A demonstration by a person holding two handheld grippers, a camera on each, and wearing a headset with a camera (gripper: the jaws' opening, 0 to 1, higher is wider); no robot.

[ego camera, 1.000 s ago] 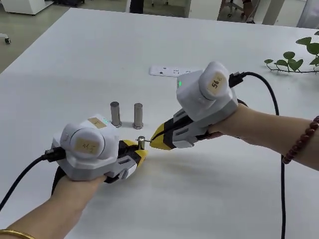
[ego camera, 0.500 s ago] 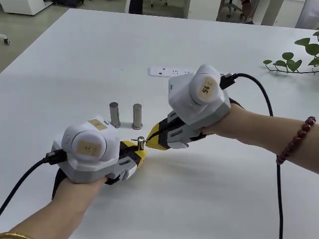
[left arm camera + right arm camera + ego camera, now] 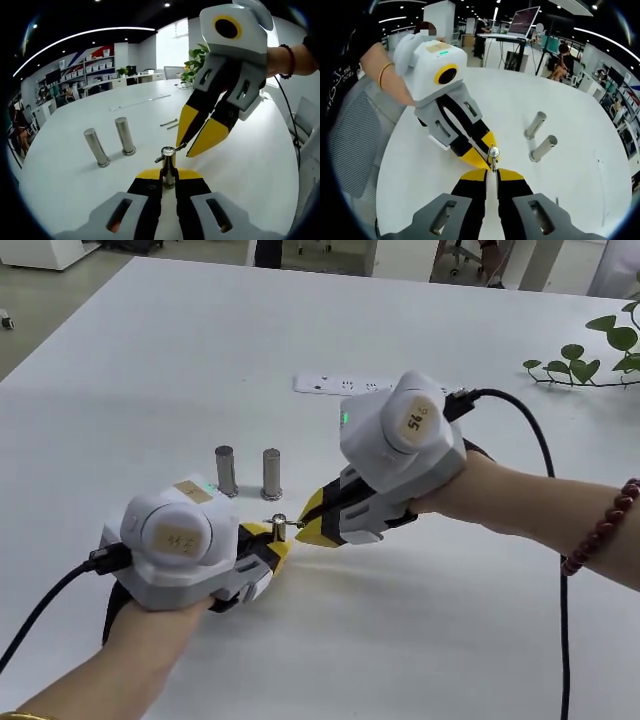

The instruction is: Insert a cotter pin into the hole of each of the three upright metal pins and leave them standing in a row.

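White tabletop (image 3: 150, 350) is stretching across the head view, matte and pale, with a white power strip (image 3: 345, 386) lying flat toward the far side and a leafy sprig (image 3: 590, 352) trailing in at the far right edge. Grey floor is showing beyond the table's far left corner. Around it an open office is glowing under ceiling lights (shelving in the left gripper view, a laptop (image 3: 522, 22) on a stand in the right gripper view).

Two free metal pins (image 3: 248, 472) are standing upright side by side on the table, close together but apart, just beyond the grippers. The left gripper (image 3: 274, 545) is clamping the third metal pin (image 3: 169, 170) upright between its yellow-tipped jaws, low on the shaft, so the pin's head is rising clear above them. The right gripper (image 3: 308, 528) is coming in from the opposite side, tips angled down, its jaws pinched together on the cotter pin (image 3: 168, 152). That thin wire is lying across the head of the held pin, seemingly passing through it, with one short end poking out on the side away from the right gripper. The two grippers' tips are sitting just beside each other, not quite touching.
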